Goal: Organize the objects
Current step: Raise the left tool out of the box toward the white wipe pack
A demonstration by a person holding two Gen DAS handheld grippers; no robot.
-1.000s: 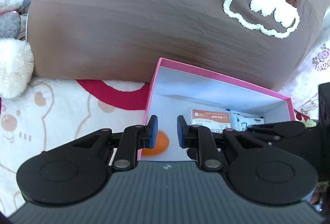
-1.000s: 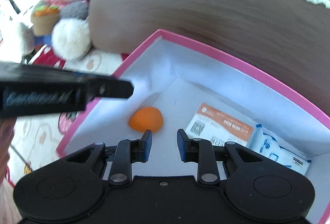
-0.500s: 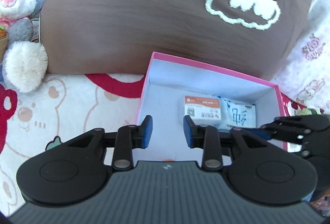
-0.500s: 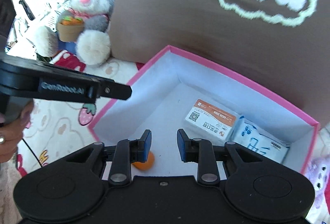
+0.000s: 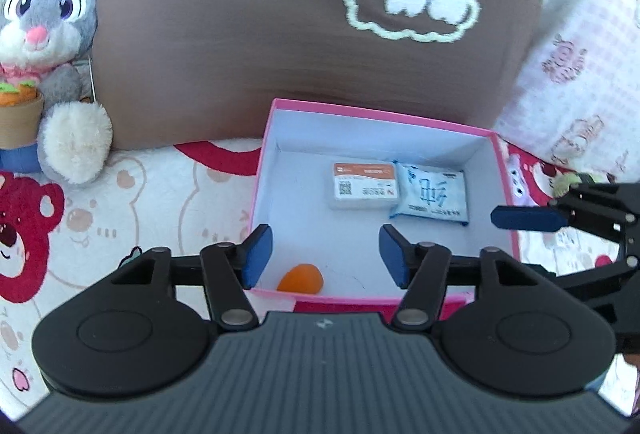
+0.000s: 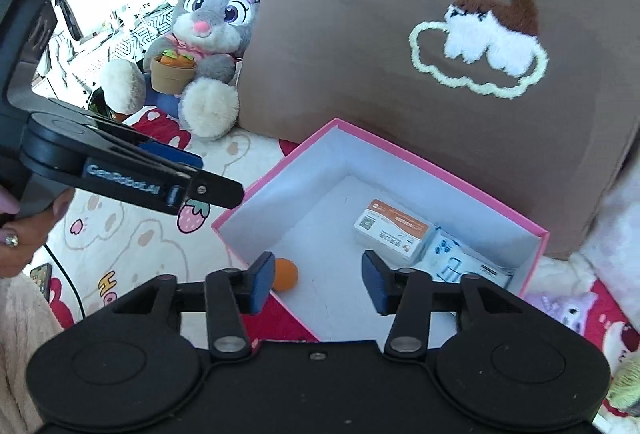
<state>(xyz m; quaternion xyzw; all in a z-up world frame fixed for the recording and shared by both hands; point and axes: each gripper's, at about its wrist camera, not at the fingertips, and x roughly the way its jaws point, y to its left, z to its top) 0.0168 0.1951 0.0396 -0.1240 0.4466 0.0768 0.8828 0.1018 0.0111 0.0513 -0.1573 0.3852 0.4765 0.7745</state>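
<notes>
A pink box (image 5: 384,116) (image 6: 280,170) with a white inside lies on a patterned blanket. In it are an orange ball (image 5: 301,278) (image 6: 285,274), a white and orange carton (image 5: 363,185) (image 6: 390,229) and a blue and white tissue pack (image 5: 432,194) (image 6: 460,260). My left gripper (image 5: 326,256) hovers above the box's near edge, its jaws opening with nothing between them. My right gripper (image 6: 316,282) hangs over the box's near corner, jaws also opening and empty. The right gripper's fingers (image 5: 528,220) show at the right of the left wrist view.
A big brown cushion (image 5: 300,34) (image 6: 400,54) with a cloud patch stands right behind the box. A grey plush rabbit (image 5: 48,34) (image 6: 208,30) holding a carrot pot sits at the left. A pink patterned pillow (image 5: 580,82) is at the right. A hand (image 6: 24,230) holds the left gripper.
Both grippers rose and pulled back from inside the box, and both spread their jaws wider. The orange ball stays on the box floor near the front corner.
</notes>
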